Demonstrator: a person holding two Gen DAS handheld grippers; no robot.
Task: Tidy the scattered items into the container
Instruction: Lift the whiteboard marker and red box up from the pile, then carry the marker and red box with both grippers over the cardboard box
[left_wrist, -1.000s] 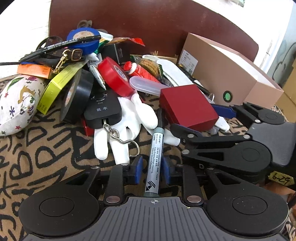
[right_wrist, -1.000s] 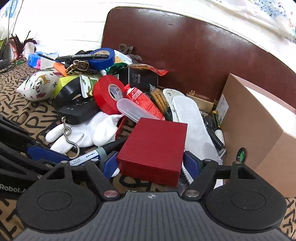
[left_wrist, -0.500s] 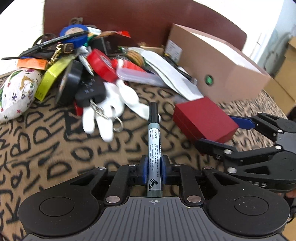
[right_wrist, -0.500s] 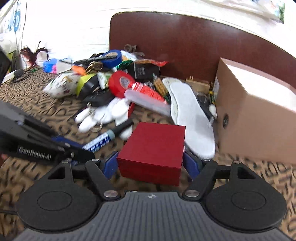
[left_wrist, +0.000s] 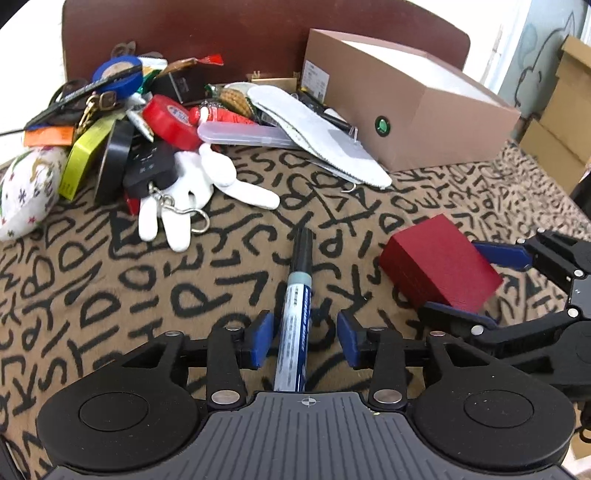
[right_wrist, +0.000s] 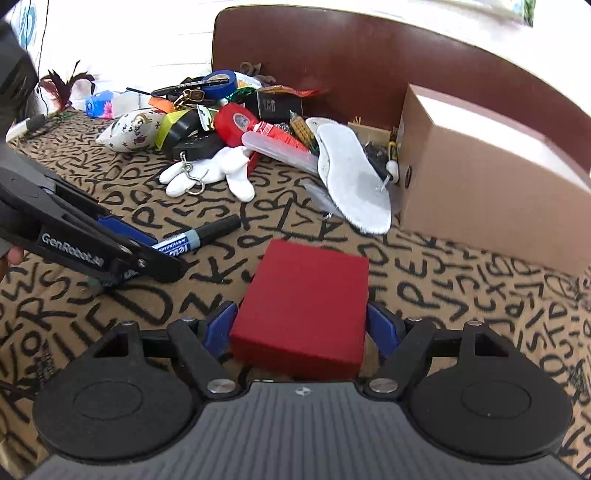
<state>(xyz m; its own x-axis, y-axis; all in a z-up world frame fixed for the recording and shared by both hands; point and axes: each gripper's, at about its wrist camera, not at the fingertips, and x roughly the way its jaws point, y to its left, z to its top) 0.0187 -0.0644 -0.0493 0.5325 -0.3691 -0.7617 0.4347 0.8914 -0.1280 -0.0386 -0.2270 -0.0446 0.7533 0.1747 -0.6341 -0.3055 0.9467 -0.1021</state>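
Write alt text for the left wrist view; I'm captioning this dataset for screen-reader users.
The left gripper, jaws opening, has a blue-and-black marker lying loose between its blue pads on a letter-patterned cloth. To the right, the right gripper holds a red box; behind lie a clutter pile and a brown cardboard box.

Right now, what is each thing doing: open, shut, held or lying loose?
left gripper, jaws opening, pads off the marker.
marker, capped, loose between those jaws.
right gripper, shut on the red box.
red box, closed, held tilted.
cardboard box, upright; open or closed, cannot tell.
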